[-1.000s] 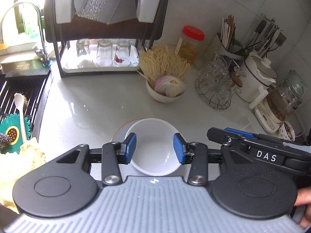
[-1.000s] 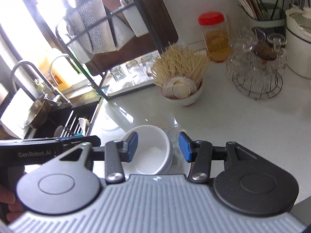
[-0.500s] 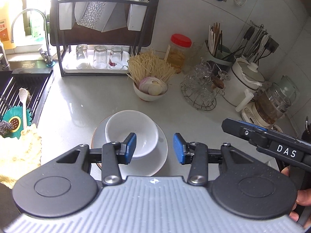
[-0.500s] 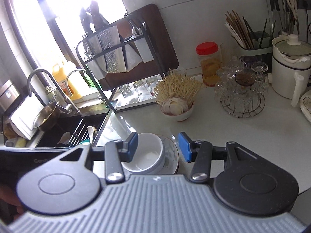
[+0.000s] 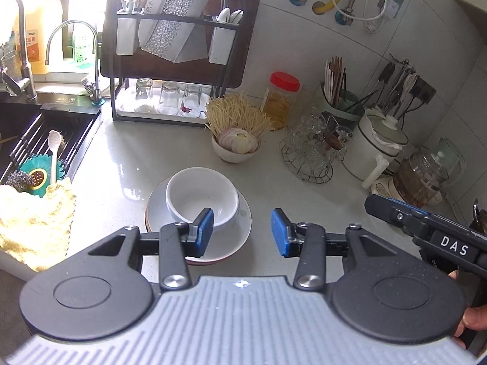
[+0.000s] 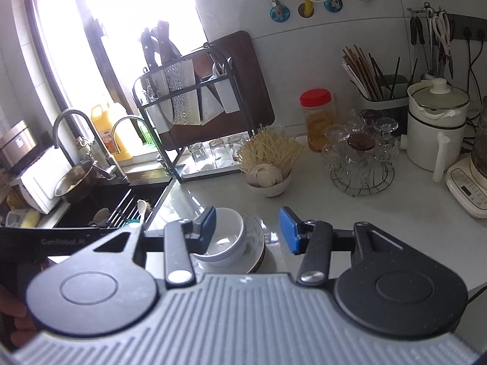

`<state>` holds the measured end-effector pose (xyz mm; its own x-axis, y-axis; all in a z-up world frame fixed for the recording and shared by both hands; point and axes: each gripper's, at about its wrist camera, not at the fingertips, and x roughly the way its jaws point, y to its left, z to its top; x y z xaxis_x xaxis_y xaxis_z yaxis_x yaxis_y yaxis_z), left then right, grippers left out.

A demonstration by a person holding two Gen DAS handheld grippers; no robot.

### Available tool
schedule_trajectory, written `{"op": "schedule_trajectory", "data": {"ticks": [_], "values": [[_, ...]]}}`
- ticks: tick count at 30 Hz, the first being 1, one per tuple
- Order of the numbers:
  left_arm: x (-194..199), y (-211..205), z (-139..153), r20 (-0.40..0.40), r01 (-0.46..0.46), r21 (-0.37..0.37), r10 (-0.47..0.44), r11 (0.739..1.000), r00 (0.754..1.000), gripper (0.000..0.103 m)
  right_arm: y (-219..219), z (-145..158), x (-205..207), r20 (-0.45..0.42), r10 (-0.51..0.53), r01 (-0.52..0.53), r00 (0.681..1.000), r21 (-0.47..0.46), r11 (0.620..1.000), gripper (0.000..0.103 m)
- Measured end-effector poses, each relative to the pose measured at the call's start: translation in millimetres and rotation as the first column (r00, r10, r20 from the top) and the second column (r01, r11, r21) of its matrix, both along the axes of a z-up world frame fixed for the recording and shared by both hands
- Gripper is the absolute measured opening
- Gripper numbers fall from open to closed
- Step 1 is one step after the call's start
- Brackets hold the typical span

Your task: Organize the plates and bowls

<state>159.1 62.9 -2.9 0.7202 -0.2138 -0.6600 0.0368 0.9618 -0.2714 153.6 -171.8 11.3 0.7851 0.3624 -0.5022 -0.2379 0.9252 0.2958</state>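
A white bowl (image 5: 201, 196) rests upright on a white plate (image 5: 234, 237) with a brown rim, on the pale countertop. The same bowl (image 6: 226, 237) and plate (image 6: 257, 245) show in the right wrist view. My left gripper (image 5: 242, 232) hangs open above and short of the stack, nothing between its blue pads. My right gripper (image 6: 248, 231) is open too, raised back from the bowl, empty. In the left wrist view the other gripper (image 5: 426, 228) reaches in from the right edge.
A dish rack (image 5: 173, 60) with upturned glasses stands at the back. A small bowl of noodles and onion (image 5: 237, 143), a red-lidded jar (image 5: 281, 99), a wire glass stand (image 5: 313, 152) and appliances line the wall. The sink (image 5: 36, 140) and a yellow cloth (image 5: 33, 219) lie left.
Both grippers have drawn back and up from the bowl and plate, which now look smaller and farther. The jaws kept the same width. The bowl and plate stayed put.
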Motion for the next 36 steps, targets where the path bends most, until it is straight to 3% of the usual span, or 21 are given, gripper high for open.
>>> {"op": "schedule_trajectory", "data": {"ticks": [7,15,20,32,36], "values": [[-19.1,-8.9,0.8,0.019,0.008,0.029,-0.009,1.000,1.000,0.048,-8.3,2.3,-18.8,0.022,-0.002,0.002,1.000,-0.003,1.000,0.050],[-37.1,-6.7,-2.0,0.041,-0.006,0.008,0.006,1.000,0.999,0.049,-11.1,-1.2,-36.6,0.049,0.028,-0.027,0.998,-0.018,0.999,0.050],[-45.9,-9.6,-3.3,0.052,-0.013,0.024,0.011,1.000,0.999,0.052,-16.9,-5.2,-43.9,0.021,0.017,-0.017,1.000,0.009,1.000,0.050],[-49.9,-18.8,-7.2,0.050,0.006,0.028,-0.008,1.000,0.999,0.055,-24.4,-7.5,-55.0,0.042,-0.012,0.014,0.999,-0.036,0.999,0.050],[-51.2,-20.6,-9.3,0.048,0.002,0.028,-0.003,1.000,0.999,0.061,-27.1,-12.5,-52.4,0.021,-0.022,0.023,1.000,-0.032,0.999,0.052]]}}
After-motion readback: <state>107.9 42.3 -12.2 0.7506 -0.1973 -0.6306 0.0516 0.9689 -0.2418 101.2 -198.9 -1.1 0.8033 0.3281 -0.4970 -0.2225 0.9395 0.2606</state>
